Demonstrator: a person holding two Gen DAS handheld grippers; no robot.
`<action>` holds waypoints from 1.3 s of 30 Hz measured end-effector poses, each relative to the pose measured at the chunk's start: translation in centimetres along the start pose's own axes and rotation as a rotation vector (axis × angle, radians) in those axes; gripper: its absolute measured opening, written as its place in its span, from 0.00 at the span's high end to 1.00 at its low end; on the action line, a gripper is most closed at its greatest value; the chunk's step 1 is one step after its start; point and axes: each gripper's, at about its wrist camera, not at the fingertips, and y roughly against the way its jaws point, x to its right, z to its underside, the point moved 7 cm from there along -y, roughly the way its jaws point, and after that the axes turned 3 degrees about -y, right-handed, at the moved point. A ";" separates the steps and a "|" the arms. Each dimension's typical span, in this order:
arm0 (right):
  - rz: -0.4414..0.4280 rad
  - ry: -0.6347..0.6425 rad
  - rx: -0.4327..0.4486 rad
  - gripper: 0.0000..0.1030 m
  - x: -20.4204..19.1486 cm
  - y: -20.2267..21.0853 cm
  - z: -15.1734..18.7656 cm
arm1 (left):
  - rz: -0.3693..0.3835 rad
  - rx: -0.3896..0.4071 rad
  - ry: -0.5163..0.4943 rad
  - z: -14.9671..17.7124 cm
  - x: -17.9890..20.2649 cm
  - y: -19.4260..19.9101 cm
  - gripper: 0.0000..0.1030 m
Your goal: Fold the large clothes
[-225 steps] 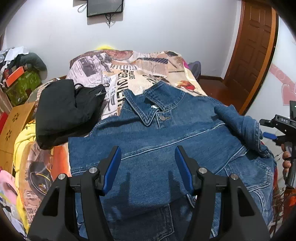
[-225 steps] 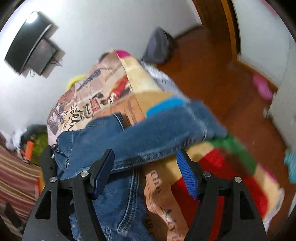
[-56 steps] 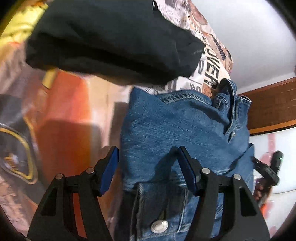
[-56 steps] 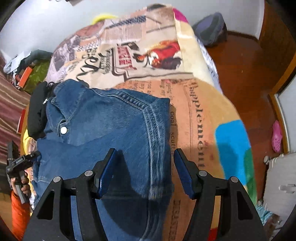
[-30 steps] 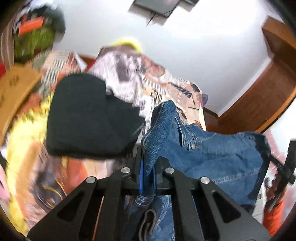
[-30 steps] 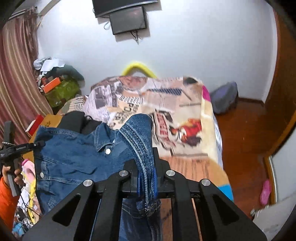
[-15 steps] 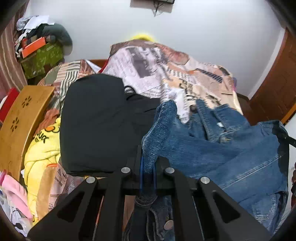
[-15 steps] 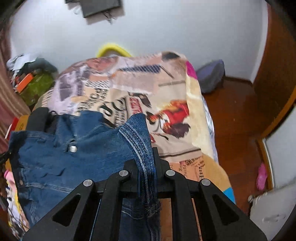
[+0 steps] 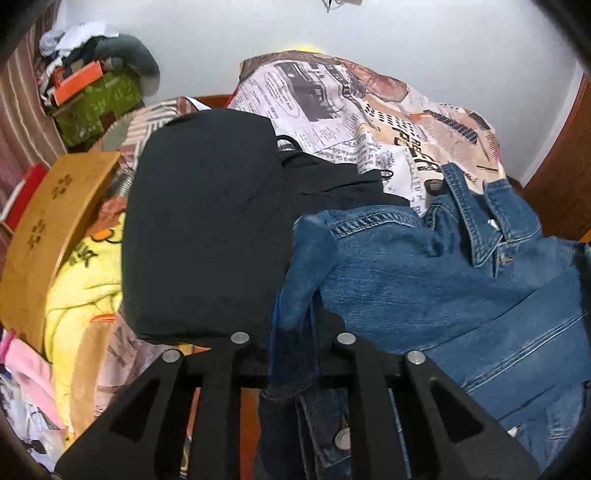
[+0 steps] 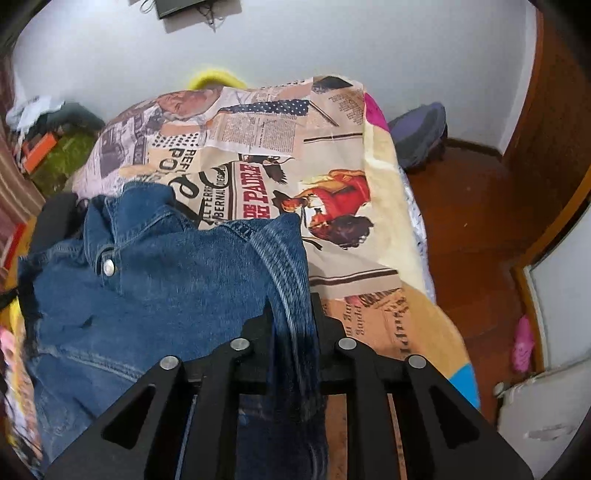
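Denim bunches between each gripper's jaws, left gripper (image 9: 293, 354) and right gripper (image 10: 293, 350) both easing open, seemingly to release the folded-over denim jacket (image 9: 424, 273) mid-frame onto the bed (image 10: 332, 155).

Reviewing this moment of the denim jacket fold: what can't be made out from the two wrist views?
- Left wrist view: the left hand-held gripper is opening; denim jacket fabric covers its pads, so contact is unclear.
- Right wrist view: the right hand-held gripper is likewise opening, its pads buried under a denim fold.
- Jacket's lower part: cut off by the bottom edge and the gripper frames.
- Black garment: its type is unreadable, folded.
- Wall-mounted screen: cropped by the top edge.
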 end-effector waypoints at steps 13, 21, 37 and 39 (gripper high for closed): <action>0.023 0.198 0.076 0.47 -3.6 7.8 4.2 | 0.017 0.062 -0.062 2.7 0.8 7.0 0.41; -0.044 0.170 0.078 0.43 -4.4 11.9 7.8 | 0.055 0.040 -0.068 7.7 0.6 10.6 0.40; -0.001 0.077 0.019 0.43 -1.3 12.9 15.5 | 0.115 -0.170 0.031 19.7 -2.2 8.5 0.40; -0.009 0.066 0.006 0.43 -1.2 12.7 16.3 | 0.132 -0.195 0.047 20.8 -2.1 8.1 0.40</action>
